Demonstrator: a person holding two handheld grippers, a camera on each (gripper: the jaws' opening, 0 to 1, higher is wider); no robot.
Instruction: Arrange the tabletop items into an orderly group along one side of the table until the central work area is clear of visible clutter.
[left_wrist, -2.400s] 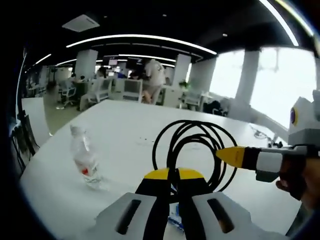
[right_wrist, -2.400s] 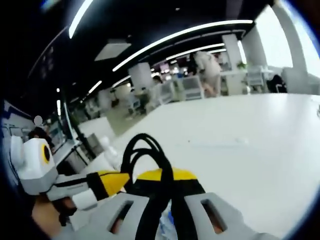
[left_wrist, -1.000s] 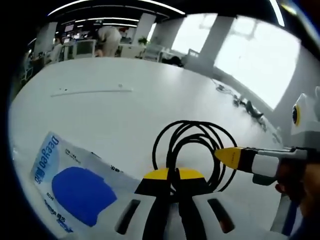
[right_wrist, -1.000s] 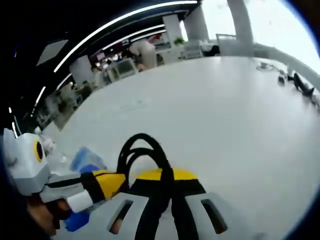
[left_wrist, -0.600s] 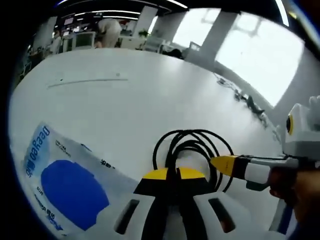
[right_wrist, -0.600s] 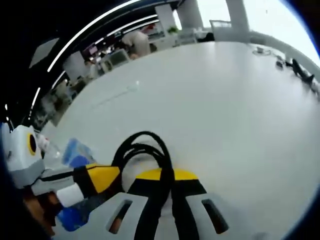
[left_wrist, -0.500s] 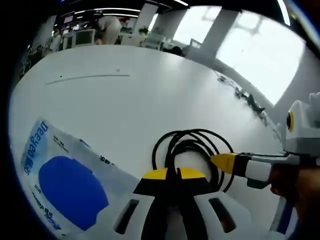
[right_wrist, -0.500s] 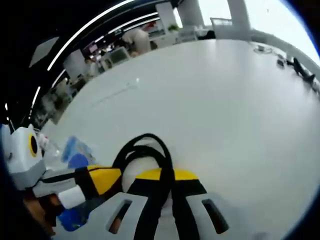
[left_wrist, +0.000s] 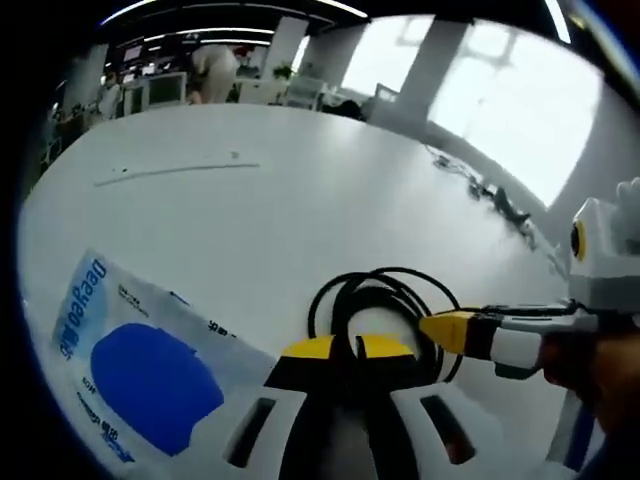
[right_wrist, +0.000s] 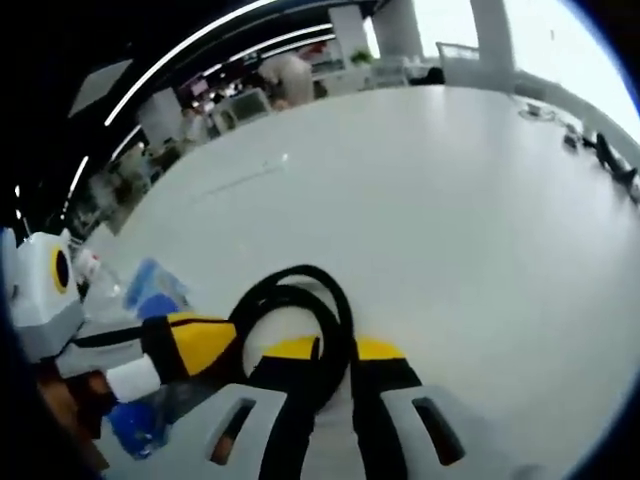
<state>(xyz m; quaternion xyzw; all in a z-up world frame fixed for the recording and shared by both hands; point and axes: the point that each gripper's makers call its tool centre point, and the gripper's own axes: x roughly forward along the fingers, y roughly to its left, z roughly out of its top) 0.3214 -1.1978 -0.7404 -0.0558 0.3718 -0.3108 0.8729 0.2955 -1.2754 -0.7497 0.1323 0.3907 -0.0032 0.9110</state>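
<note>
Nearest, the left gripper (left_wrist: 357, 347) and right gripper (right_wrist: 335, 348) both pinch the coiled black cable (left_wrist: 375, 300) low over the counter (left_wrist: 300, 210). A blue-and-white packet (left_wrist: 140, 375) lies just left. Beyond, the centre looks clear; placing remains.

The coiled black cable (left_wrist: 380, 300) dips behind the left gripper (left_wrist: 348, 350), so its lower loop is hidden. Small print on the blue-and-white plastic packet (left_wrist: 130, 370) is too blurry to read.
</note>
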